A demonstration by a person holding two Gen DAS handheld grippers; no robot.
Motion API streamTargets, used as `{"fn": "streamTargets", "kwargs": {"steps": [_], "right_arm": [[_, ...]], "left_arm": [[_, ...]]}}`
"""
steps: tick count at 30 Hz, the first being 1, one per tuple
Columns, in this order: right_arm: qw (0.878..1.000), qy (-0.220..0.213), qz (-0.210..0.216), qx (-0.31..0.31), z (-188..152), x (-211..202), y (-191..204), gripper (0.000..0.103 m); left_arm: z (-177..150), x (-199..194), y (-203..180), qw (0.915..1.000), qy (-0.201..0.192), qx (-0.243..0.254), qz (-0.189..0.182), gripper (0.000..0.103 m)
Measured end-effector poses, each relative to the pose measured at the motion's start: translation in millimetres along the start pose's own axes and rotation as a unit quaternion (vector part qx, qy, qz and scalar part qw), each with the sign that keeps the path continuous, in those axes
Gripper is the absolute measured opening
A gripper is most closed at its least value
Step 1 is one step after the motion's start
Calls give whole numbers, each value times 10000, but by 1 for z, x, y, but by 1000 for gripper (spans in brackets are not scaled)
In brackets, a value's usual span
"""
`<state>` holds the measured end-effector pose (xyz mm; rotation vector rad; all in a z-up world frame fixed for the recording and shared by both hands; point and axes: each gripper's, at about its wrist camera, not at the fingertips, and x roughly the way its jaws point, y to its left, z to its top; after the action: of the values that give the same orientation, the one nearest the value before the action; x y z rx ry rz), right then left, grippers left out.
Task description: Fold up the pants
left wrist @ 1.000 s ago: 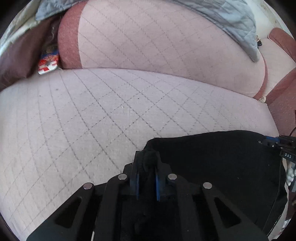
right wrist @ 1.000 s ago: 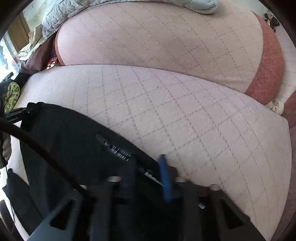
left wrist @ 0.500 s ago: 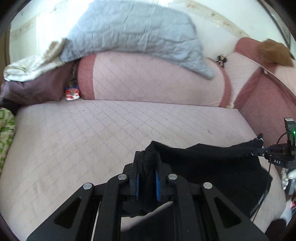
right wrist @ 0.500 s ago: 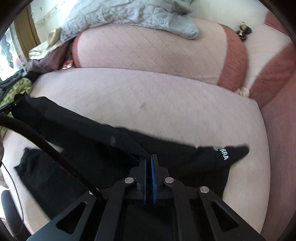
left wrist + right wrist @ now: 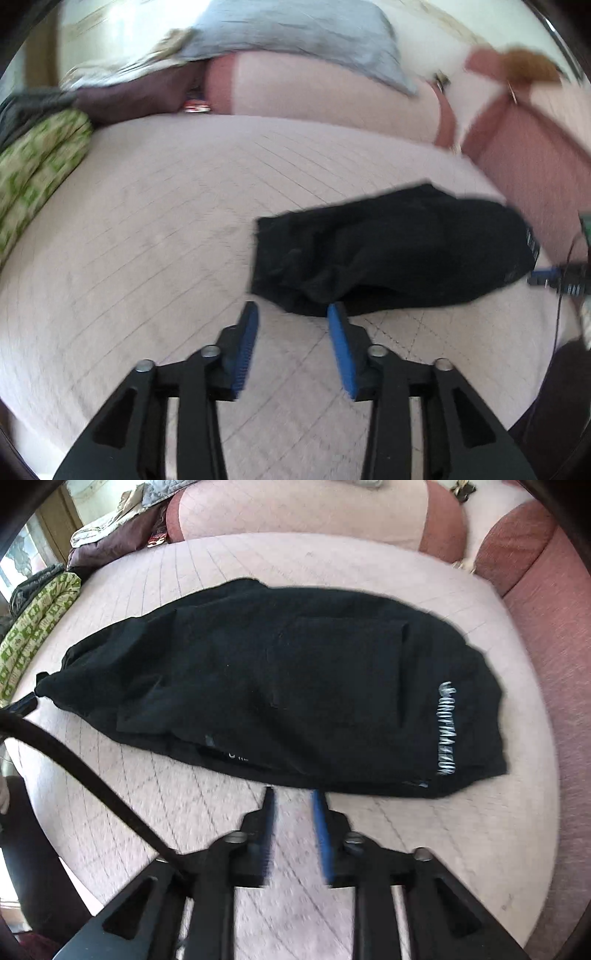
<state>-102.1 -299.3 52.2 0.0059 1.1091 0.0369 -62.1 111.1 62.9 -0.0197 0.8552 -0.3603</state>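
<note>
black pants (image 5: 288, 686) laid on pink sofa seat (image 5: 369, 849), doubled into short bundle, one fold judged done. left gripper (image 5: 291, 314) jaws opening, nothing between; right gripper (image 5: 293, 797) jaws opening, narrow gap, empty. edges uneven; smoothing or further fold judged left.

We see the black pants (image 5: 280, 686) lying folded into a thick, wide bundle on the pale quilted sofa seat (image 5: 184, 812), stretched across it from side to side. The cloth is matte and rumpled, with soft creases and a patch pocket facing up. White lettering runs along the end nearest the seat's right edge, by the red armrest. The opposite end narrows into a bunched corner toward the left edge. From the left wrist view the pants (image 5: 388, 251) look lumpy, their near edge a little raised.
</note>
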Motion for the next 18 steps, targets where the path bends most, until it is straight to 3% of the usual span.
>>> {"fn": "streamTargets", "kwargs": {"steps": [2, 4, 7, 12, 13, 14, 15, 18], "right_arm": [[9996, -184, -172, -144, -1, -15, 5, 52], [9990, -359, -214, -157, -2, -27, 11, 62], [9987, -495, -39, 98, 2, -34, 11, 62], [9978, -466, -126, 461, 0, -26, 7, 62], [9974, -462, -161, 527, -4, -26, 1, 62], [9971, -471, -188, 562, -9, -26, -8, 62], [9964, -496, -254, 632, -13, -29, -13, 62], [9938, -585, -419, 847, -20, -40, -31, 62]], "left_arm": [[4, -11, 15, 9990, -161, -403, -98, 51], [13, -10, 24, 9972, -158, -681, -251, 53], [29, 10, 20, 9944, 19, -936, -489, 53], [59, 74, 2, 9964, 548, -642, -58, 53], [60, 89, -2, 9959, 714, -547, -11, 51], [61, 100, -5, 9957, 832, -405, 19, 27], [62, 108, -11, 9954, 932, -211, 84, 19], [70, 111, -17, 9960, 806, 98, 365, 17]]}}
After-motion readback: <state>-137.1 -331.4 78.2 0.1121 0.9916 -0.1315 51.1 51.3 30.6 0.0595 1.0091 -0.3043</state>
